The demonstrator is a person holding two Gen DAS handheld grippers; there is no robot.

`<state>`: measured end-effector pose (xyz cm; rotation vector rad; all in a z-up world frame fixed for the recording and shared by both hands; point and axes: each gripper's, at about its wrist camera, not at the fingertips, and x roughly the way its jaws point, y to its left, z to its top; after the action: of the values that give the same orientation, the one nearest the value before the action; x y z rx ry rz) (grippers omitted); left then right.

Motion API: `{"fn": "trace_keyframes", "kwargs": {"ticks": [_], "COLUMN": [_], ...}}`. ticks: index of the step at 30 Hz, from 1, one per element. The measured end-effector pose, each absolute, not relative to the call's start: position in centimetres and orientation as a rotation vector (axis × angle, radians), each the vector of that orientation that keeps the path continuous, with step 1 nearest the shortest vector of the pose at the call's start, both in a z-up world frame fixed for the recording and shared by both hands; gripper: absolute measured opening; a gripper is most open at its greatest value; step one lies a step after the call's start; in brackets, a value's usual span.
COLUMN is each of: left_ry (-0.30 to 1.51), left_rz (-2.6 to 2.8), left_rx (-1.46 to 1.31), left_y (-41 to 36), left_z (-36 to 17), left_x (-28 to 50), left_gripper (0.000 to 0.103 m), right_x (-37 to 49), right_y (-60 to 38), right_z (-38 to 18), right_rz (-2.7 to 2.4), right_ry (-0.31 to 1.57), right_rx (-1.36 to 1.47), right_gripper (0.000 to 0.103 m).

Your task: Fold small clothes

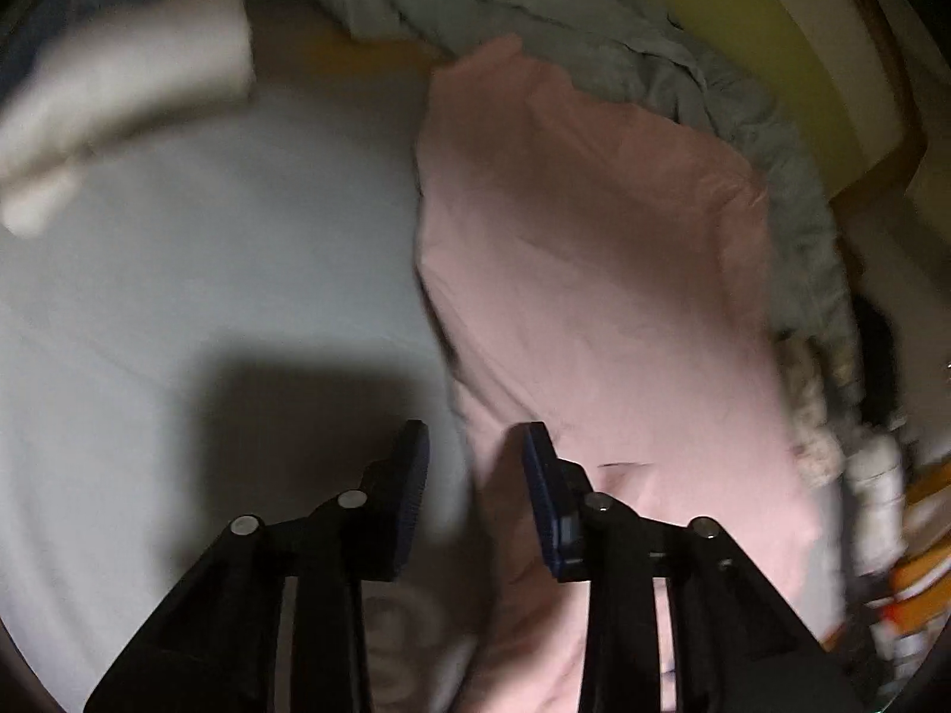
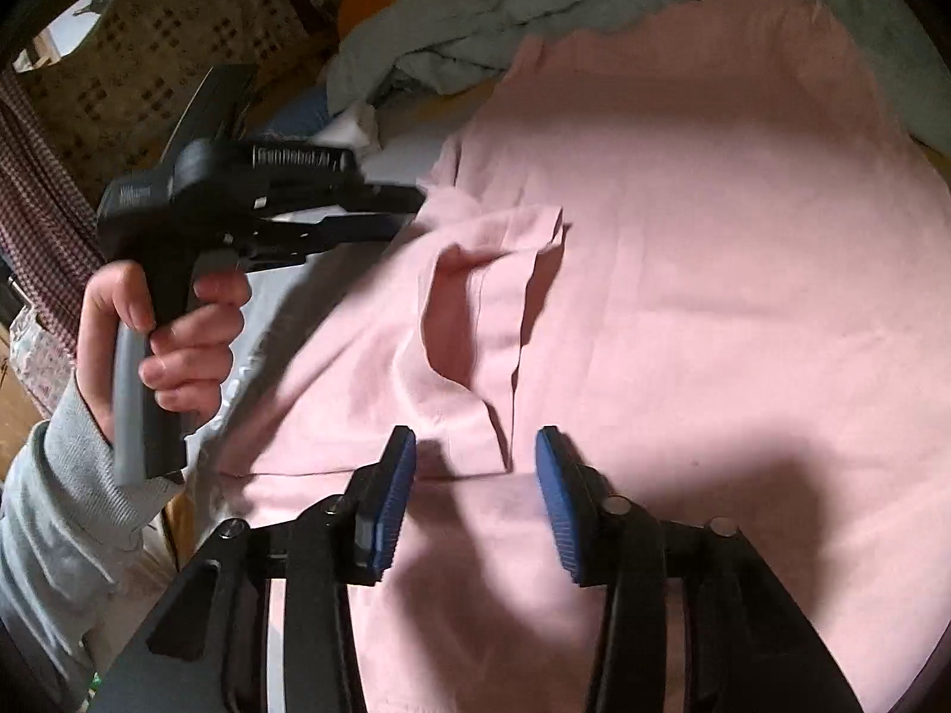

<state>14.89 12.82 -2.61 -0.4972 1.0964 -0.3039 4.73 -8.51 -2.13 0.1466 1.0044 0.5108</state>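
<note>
Pink garment [image 2: 683, 226] lies spread on the bed's pale sheet [image 1: 208, 249]; plain cloth, no print that we can make out. In the right wrist view it fills most of the frame. A flap near its left edge, possibly a sleeve, is folded over onto the body and rumpled into a loose pocket with a raised fold. In the left wrist view the same garment [image 1: 594, 267] runs down the right half, its left edge lying on the sheet.

Right tongs [image 2: 475, 475] stand spread above the pink cloth just below the folded flap; nothing between the blue pads. Left tongs [image 1: 475, 475] are also spread over the garment's left edge, gripping nothing; from the right wrist view they [image 2: 410, 208] sit at the garment's left border, and the left hand [image 2: 172, 344] in a grey sleeve [image 2: 65, 505] holds the handle.

Crumpled grey-green cloth [image 1: 535, 18] lies just beyond the garment's far edge. A white folded item [image 1: 131, 77], blurred, lies well apart on the sheet.
</note>
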Motion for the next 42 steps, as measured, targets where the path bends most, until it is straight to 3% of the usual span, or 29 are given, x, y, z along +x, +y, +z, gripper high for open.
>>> {"fn": "trace_keyframes", "kwargs": {"ticks": [3, 5, 6, 7, 14, 23, 26, 30, 36, 38, 40, 42], "left_ry": [1.094, 1.093, 1.089, 1.084, 0.997, 0.989, 0.935, 0.795, 0.576, 0.517, 0.436, 0.348], "left_rz": [-0.354, -0.369, -0.357, -0.344, -0.210, -0.184, -0.171, -0.160, -0.094, -0.087, -0.073, -0.073], "left_rx": [-0.475, -0.443, -0.434, -0.420, -0.239, -0.022, 0.014, 0.037, 0.094, 0.048, 0.026, 0.034], "left_y": [12.0, 11.5, 11.4, 11.3, 10.0, 7.8, 8.0, 8.1, 7.3, 7.4, 7.2, 6.7], "left_z": [-2.5, -2.5, -2.5, -2.4, -0.6, -2.8, -1.8, 0.9, 4.4, 6.2, 8.3, 9.9], "left_x": [15.4, 15.4, 15.4, 15.4, 16.1, 16.1, 15.4, 13.7, 10.1, 8.3, 5.9, 3.6], "left_gripper": [0.029, 0.029, 0.017, 0.002, 0.001, 0.002, 0.008, 0.035, 0.037, 0.048, 0.069, 0.076], "right_x": [5.3, 5.4, 5.3, 5.3, 2.4, 0.8, -0.3, -1.6, -3.5, -4.3, -4.6, -5.2], "right_y": [-8.2, -7.8, -7.5, -7.4, -8.2, -8.8, -9.8, -12.3, -15.3, -16.6, -17.8, -19.5], "right_z": [-2.3, -2.2, -2.2, -2.3, -0.6, -0.8, -0.5, 1.6, 6.8, 8.2, 9.4, 10.6], "right_rz": [0.490, 0.496, 0.505, 0.510, 0.406, 0.390, 0.376, 0.323, 0.264, 0.243, 0.212, 0.174], "right_ry": [1.001, 0.994, 0.994, 0.996, 0.931, 0.966, 0.963, 0.888, 0.751, 0.707, 0.661, 0.627], "right_rx": [0.147, 0.141, 0.129, 0.122, 0.064, 0.034, 0.042, 0.062, 0.089, 0.093, 0.076, 0.066], "right_gripper": [0.039, 0.027, 0.006, 0.002, 0.002, 0.002, 0.006, 0.011, 0.026, 0.031, 0.036, 0.042]}}
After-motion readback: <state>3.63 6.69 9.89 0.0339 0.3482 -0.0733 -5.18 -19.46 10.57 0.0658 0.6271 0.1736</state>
